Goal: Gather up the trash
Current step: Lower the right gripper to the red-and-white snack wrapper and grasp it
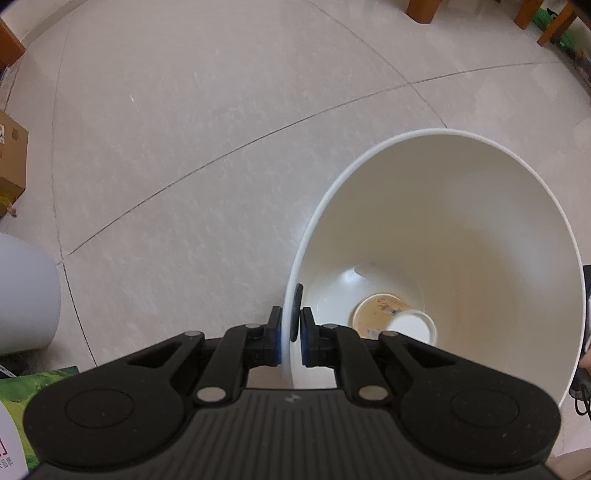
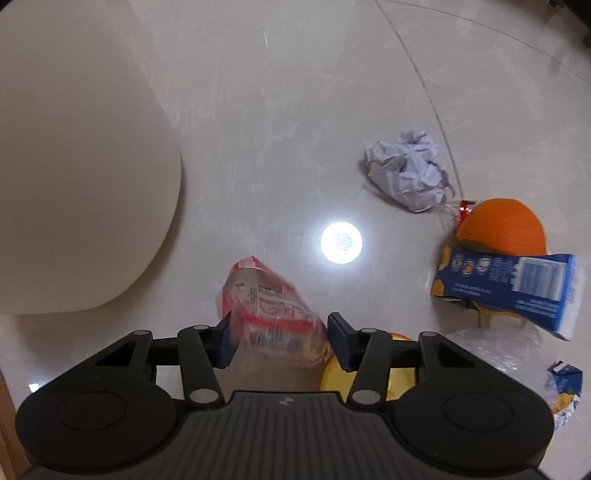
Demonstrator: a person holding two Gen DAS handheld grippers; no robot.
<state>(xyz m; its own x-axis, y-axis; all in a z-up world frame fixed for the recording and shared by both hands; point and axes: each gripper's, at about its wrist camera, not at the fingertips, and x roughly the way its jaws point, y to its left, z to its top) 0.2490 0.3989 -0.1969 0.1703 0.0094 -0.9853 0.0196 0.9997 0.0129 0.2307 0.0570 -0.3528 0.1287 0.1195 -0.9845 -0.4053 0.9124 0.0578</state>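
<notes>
In the left wrist view my left gripper (image 1: pixel 290 332) is shut on the near rim of a white trash bin (image 1: pixel 461 206), one finger outside and one inside. A paper cup (image 1: pixel 384 314) lies at the bin's bottom. In the right wrist view my right gripper (image 2: pixel 282 336) stands open above the floor. A blurred red-and-clear wrapper (image 2: pixel 266 299) sits between its fingers, close to the left one. To the right lie a crumpled white paper (image 2: pixel 406 170), an orange (image 2: pixel 502 225) and a blue drink carton (image 2: pixel 506 280). The bin's outer wall (image 2: pixel 74 166) fills the left.
A second blue carton (image 2: pixel 565 387), clear plastic (image 2: pixel 491 350) and a yellow item (image 2: pixel 336 373) lie near the right gripper. A lamp glare (image 2: pixel 341 242) shines on the tiled floor. A cardboard box (image 1: pixel 11 155) and wooden furniture legs (image 1: pixel 421 9) stand at the edges.
</notes>
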